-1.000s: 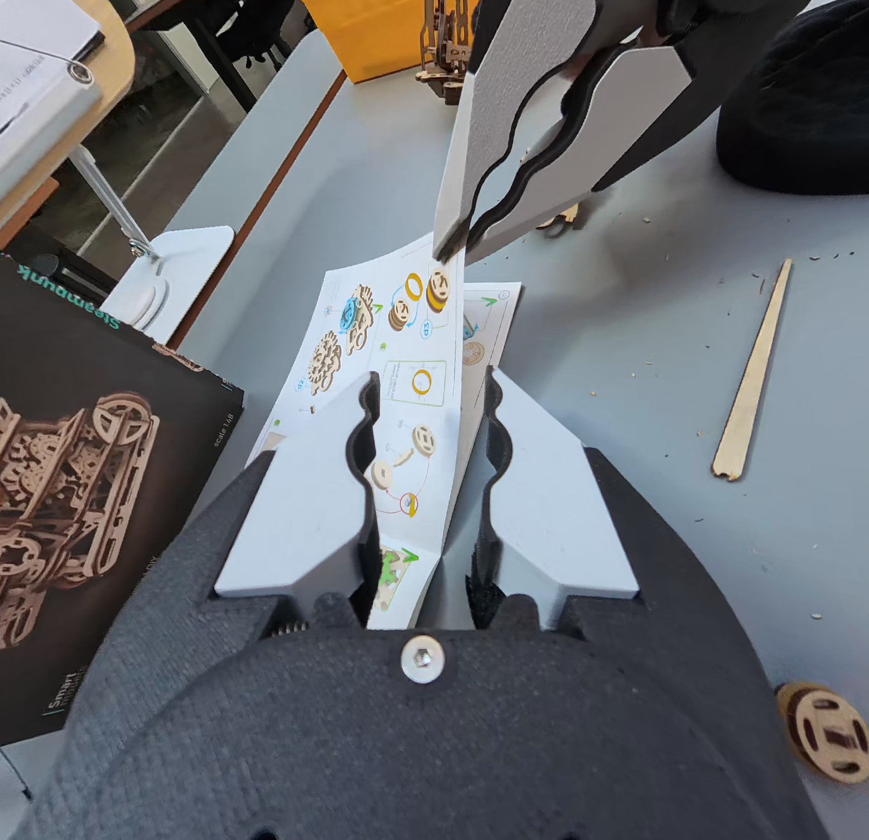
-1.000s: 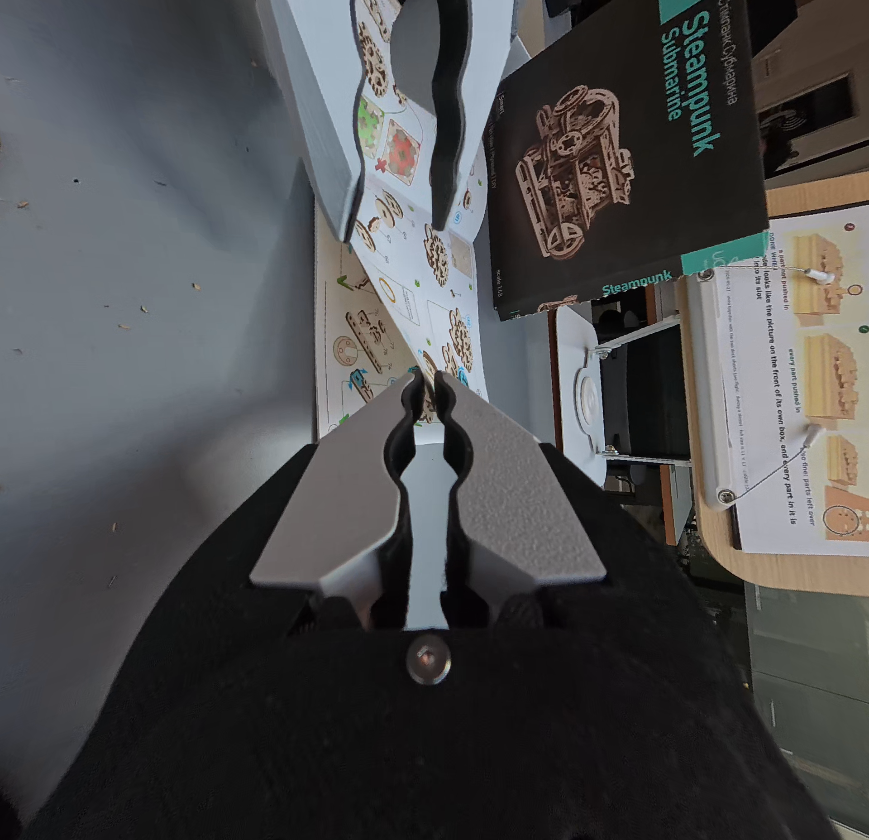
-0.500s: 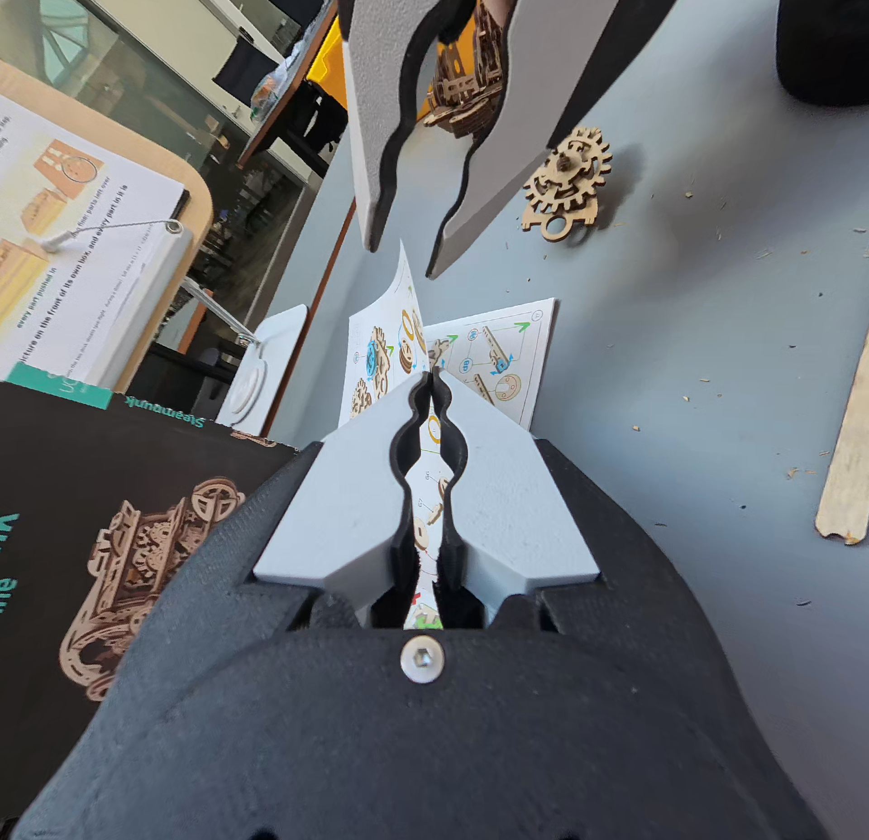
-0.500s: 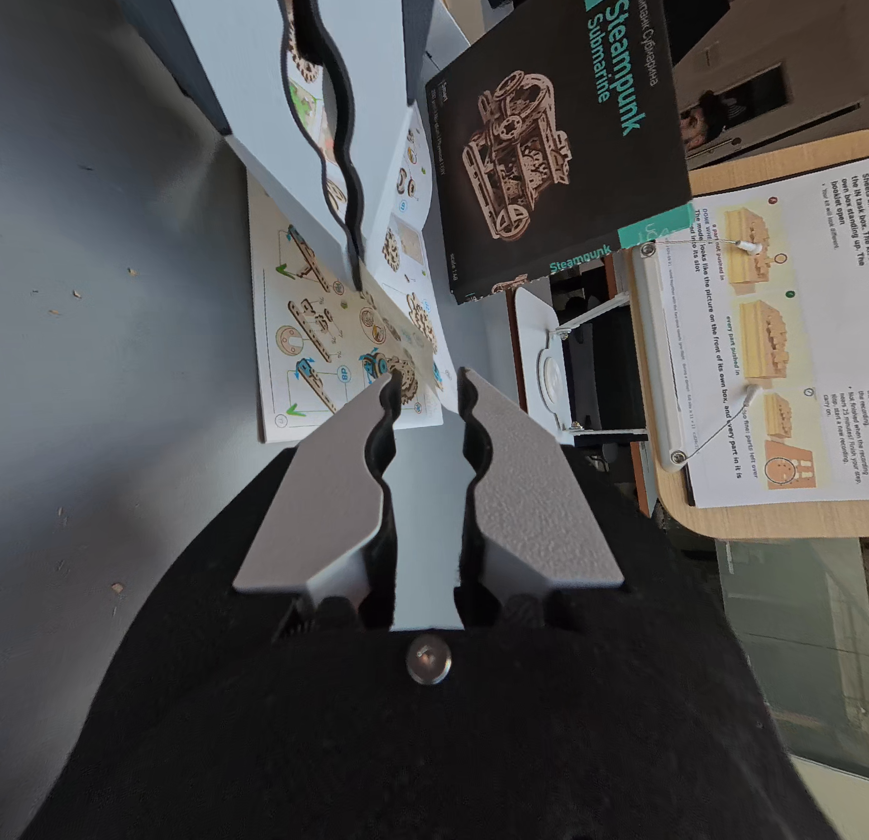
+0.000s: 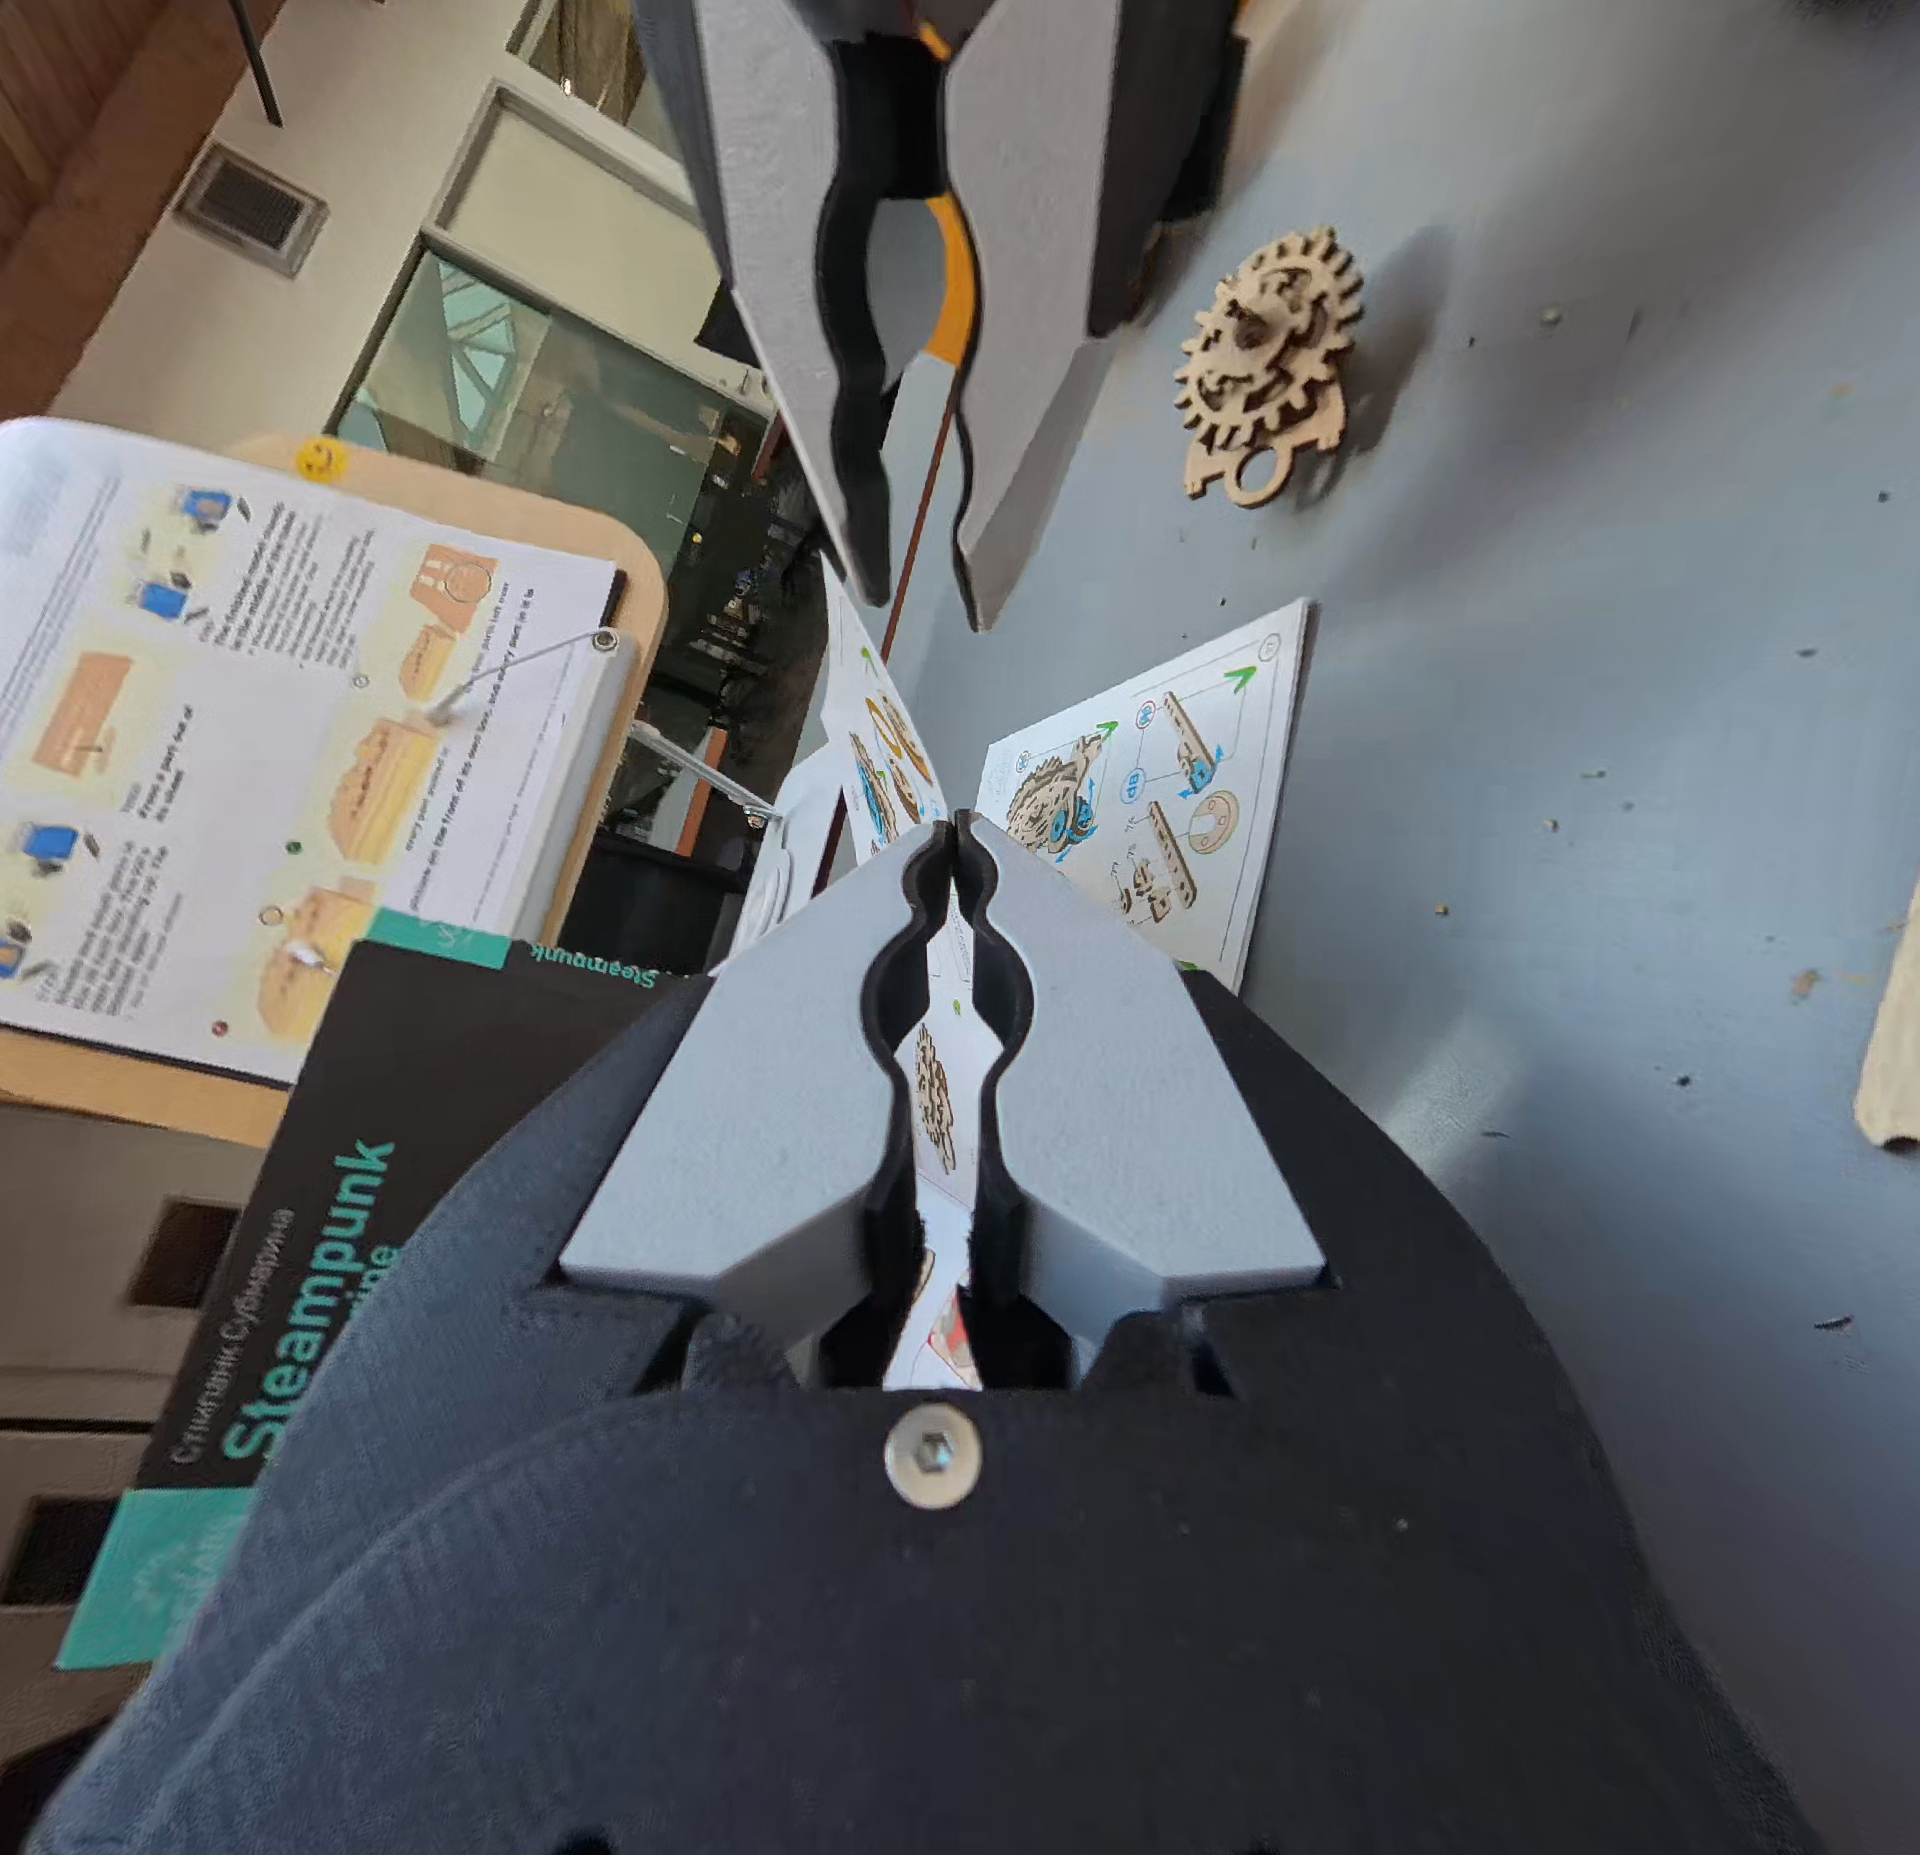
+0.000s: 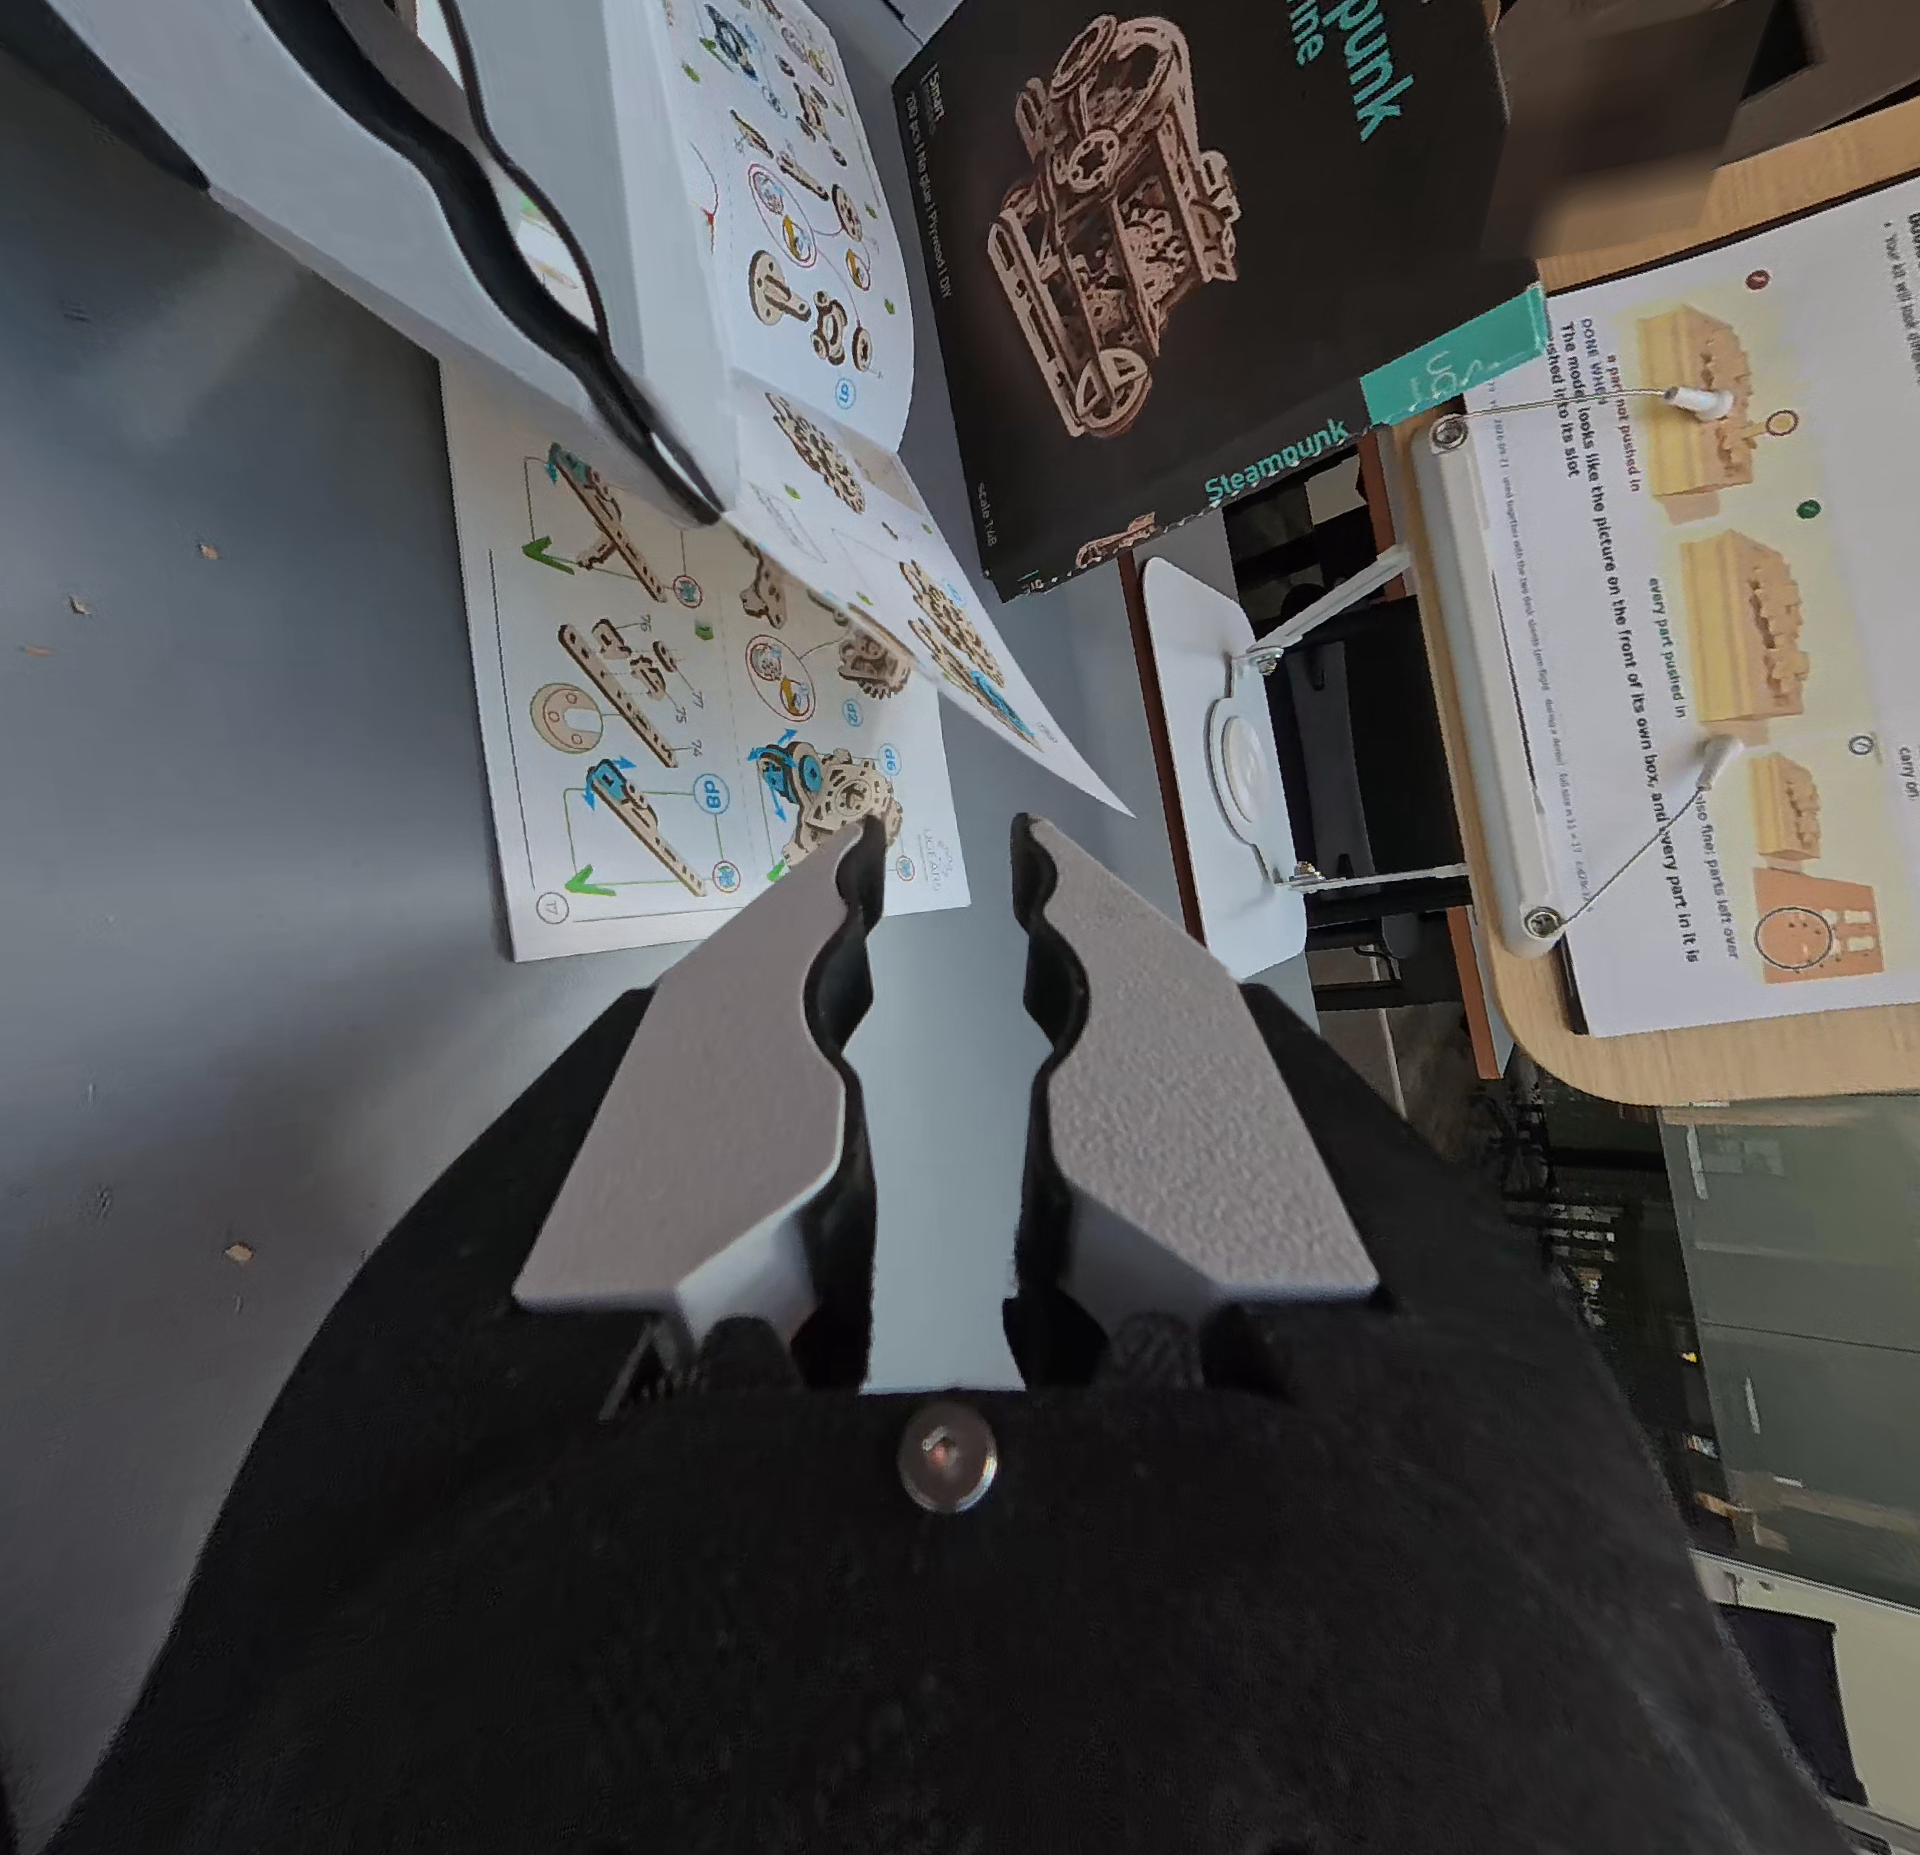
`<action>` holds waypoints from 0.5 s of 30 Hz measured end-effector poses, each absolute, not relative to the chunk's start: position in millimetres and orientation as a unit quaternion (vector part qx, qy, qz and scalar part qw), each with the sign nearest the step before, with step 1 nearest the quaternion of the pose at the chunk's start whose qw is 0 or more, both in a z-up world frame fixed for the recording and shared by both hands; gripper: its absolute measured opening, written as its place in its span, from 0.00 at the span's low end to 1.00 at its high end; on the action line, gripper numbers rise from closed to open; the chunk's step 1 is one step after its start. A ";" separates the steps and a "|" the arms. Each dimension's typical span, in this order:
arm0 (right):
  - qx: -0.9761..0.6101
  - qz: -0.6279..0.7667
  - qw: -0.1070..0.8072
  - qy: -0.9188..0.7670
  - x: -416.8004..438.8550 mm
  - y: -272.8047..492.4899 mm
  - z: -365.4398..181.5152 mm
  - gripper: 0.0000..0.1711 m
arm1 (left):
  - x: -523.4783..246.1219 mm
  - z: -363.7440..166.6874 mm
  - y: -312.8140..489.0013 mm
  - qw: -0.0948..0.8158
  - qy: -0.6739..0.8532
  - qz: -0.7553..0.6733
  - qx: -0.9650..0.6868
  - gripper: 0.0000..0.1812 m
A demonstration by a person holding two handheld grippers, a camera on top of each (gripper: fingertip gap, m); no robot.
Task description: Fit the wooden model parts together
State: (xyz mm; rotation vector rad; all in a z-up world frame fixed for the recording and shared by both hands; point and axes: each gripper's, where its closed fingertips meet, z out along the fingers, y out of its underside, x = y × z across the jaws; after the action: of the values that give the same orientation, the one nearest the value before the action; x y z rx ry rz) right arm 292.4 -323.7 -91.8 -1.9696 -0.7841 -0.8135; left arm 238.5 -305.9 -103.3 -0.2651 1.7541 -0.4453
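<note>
My left gripper (image 5: 954, 831) is shut on a loose page (image 5: 940, 1088) of the white instruction booklet (image 5: 1148, 803) and holds that page up off the grey table. In the right wrist view the left gripper (image 6: 694, 496) comes in from the upper left, with the lifted page (image 6: 821, 278) curving up beside it over the flat booklet (image 6: 665, 725). My right gripper (image 6: 945, 837) is open and empty, just short of the booklet's near edge. It also shows in the left wrist view (image 5: 925, 600), facing my left gripper. A wooden gear assembly (image 5: 1268, 356) lies on the table beyond the booklet.
A black model box (image 6: 1195, 247) lies next to the booklet (image 5: 343, 1234). A wooden board with a clipped picture sheet (image 6: 1704, 610) stands beyond the table edge on a white stand base (image 6: 1226, 756). A thin wooden strip (image 5: 1893, 1057) lies at the right.
The right gripper let go of the booklet page, opened and drew back. The left gripper closed on the page and has raised it further.
</note>
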 end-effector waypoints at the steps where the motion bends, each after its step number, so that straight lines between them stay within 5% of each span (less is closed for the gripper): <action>1: -0.790 -0.314 0.425 -0.311 289.8 -322.2 -93.2 0.14 | 238.3 -98.3 -301.9 0.602 0.752 -0.222 -0.155 0.00; 8: -0.831 -0.147 0.486 -0.226 239.3 -265.7 -93.4 0.14 | 213.5 -65.0 -230.0 0.514 0.608 -0.385 -0.468 0.00; 15: -0.858 -0.093 0.469 -0.190 211.3 -183.1 -103.9 0.14 | 159.8 -76.0 -181.9 0.485 0.523 -0.400 -0.576 0.01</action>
State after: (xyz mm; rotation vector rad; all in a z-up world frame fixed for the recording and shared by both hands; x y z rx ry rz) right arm 211.3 -183.1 -103.9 -2.1024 -0.4654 -0.2291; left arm 159.8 -181.9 -76.0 -1.4022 1.2727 -0.9733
